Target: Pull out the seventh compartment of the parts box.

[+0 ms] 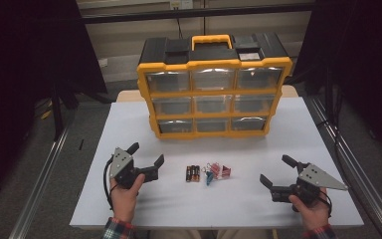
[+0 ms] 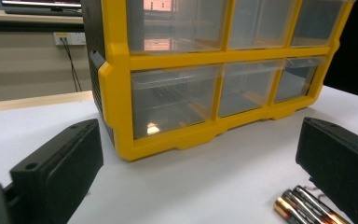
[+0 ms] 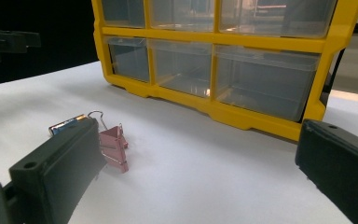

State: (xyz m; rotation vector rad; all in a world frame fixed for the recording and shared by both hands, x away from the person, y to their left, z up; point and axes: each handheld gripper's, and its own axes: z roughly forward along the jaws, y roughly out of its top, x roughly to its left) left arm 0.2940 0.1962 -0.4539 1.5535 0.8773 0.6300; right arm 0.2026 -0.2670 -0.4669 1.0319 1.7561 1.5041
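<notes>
A yellow and black drawer cabinet (image 1: 213,84) with nine clear drawers, all pushed in, stands at the back of the white table (image 1: 129,209). In front of it lie three batteries (image 1: 193,173) side by side and a small heap of binder clips (image 1: 218,171), pink and blue. My left gripper (image 1: 146,153) rests open on the table left of the batteries. My right gripper (image 1: 277,170) is open to the right of the clips. In the left gripper view the batteries (image 2: 303,206) lie beside the right jaw. A pink clip (image 3: 113,145) sits by the left jaw in the right gripper view.
The cabinet (image 2: 205,74) has a yellow carry handle (image 1: 211,40) on its black top. Metal rails (image 1: 40,184) run along both sides of the table. Bare tabletop lies between the cabinet (image 3: 223,60) and the small items.
</notes>
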